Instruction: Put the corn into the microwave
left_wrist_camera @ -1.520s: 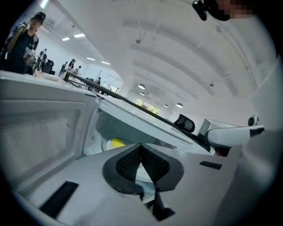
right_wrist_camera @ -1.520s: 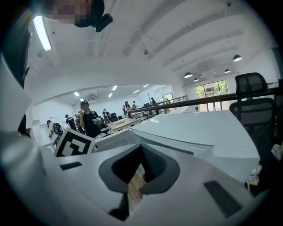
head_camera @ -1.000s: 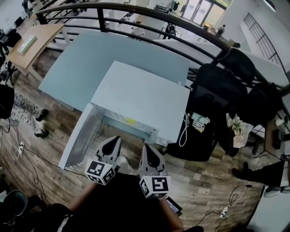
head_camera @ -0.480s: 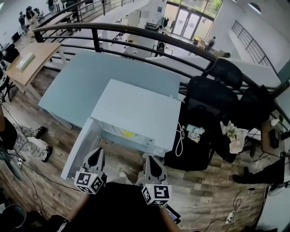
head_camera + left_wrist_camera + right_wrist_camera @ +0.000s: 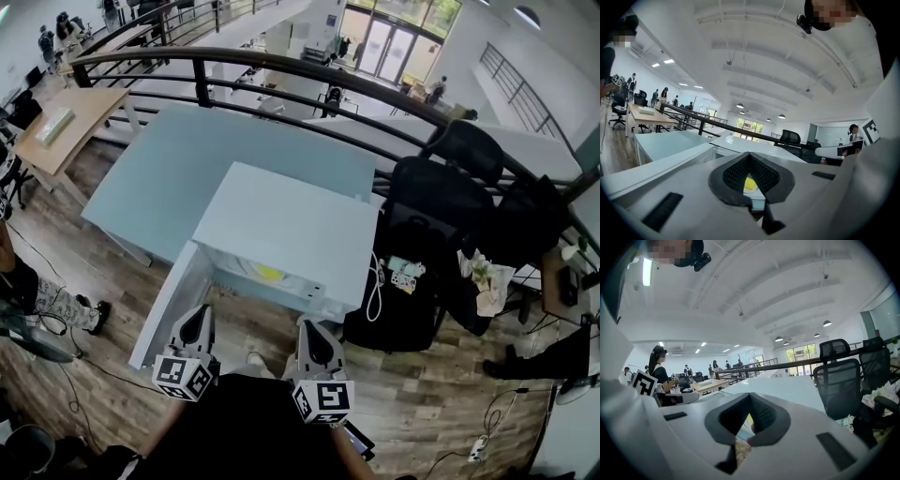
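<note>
1. Currently a pale blue desk (image 5: 155, 164) stands behind the microwave (image 5: 286, 223), reaching out past its left side.
2. Microwave door (image 5: 167, 302) is swung open at the microwave's left side, leaving the cavity exposed toward the person.
3. Left claw (image 5: 194, 321) is held in front of the microwave, close to the open door. Its jaws are together with nothing between them, and it points toward the cavity.
4. Corn (image 5: 267, 274), yellow, lies inside the microwave cavity, just under the front edge of the white top. Neither claw touches it.
5. Right claw (image 5: 310, 330) is held in front of the microwave's right half, with its jaws together and empty.
6. Black office chairs (image 5: 441, 192) stand to the microwave's right.
</note>
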Tool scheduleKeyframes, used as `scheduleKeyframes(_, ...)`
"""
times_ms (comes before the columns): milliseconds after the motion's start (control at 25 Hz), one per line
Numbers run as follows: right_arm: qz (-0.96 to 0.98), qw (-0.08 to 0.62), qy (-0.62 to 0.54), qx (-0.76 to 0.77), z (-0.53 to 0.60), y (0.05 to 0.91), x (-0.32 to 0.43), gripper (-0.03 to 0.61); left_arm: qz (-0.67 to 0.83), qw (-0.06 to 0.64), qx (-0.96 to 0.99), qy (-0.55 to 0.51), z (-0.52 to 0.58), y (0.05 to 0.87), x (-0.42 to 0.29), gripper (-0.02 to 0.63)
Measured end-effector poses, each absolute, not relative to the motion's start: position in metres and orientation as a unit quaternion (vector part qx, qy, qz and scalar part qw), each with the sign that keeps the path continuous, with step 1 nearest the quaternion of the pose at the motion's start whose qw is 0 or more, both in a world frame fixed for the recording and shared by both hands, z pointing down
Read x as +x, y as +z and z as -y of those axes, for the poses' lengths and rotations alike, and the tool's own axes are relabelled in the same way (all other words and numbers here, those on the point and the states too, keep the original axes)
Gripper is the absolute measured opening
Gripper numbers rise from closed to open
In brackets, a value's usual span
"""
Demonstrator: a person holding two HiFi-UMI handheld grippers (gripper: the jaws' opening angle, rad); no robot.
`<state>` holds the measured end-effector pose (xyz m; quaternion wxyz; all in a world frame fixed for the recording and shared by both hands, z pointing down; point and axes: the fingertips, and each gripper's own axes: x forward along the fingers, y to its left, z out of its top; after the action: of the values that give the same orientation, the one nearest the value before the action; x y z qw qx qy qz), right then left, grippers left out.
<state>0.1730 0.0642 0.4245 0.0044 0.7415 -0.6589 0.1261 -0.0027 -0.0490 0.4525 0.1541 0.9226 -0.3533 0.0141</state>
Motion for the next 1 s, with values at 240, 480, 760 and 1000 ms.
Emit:
scheduleKeyframes(240, 0.658, 0.007, 0.128, 0.742, -0.063, 0.426, 0.172, 0.008, 0.351, 0.158, 0.923, 0.015, 0.05, 0.456, -0.002, 0.003)
scheduleKeyframes(480, 0.658, 0.013, 0.13, 0.742, -0.061, 0.427, 0.173, 0.008, 0.348, 0.161, 0.924, 0.018, 0.052, 0.459, 0.002, 0.003)
scheduleKeyframes(760, 0.657, 0.018, 0.135, 0.741, -0.061, 0.429, 0.174, 0.008, 0.339, 0.163, 0.926, 0.023, 0.052, 0.462, 0.01, 0.003)
scheduleKeyframes(1000, 0.663, 0.02, 0.136, 0.736, -0.058, 0.433, 0.173, 0.008, 0.337, 0.164, 0.927, 0.026, 0.052, 0.466, 0.013, 0.003)
